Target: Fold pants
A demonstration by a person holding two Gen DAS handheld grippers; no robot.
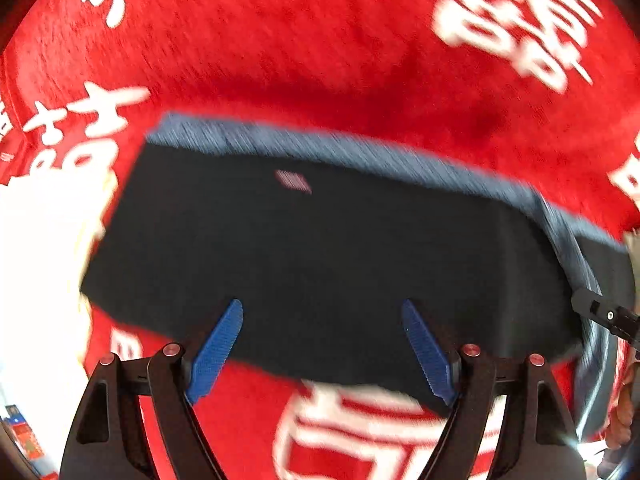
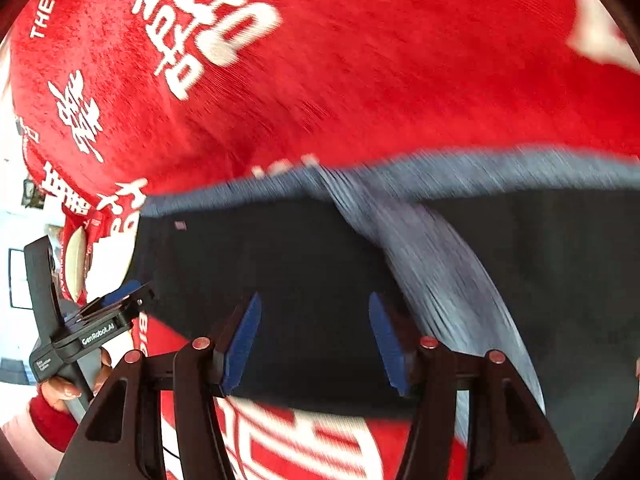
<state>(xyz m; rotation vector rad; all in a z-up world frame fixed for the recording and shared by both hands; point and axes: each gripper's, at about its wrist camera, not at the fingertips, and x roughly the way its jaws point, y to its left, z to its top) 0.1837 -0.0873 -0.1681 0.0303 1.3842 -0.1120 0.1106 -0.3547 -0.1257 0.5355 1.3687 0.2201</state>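
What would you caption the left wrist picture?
Open left gripper hovers above folded dark pants on a red printed cloth.

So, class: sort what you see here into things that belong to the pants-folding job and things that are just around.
Job: dark pants; left gripper; right gripper.
Around: red cloth with white lettering; pale round object at the cloth's edge.

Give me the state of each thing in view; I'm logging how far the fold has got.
pants: dark, folded into a flat block on the cloth, grey-blue lining showing along the far edge.
red cloth: spread flat under the pants, white lettering up.
left gripper: open above the near edge of the pants, nothing between its fingers.
right gripper: open over the pants, gripping nothing.
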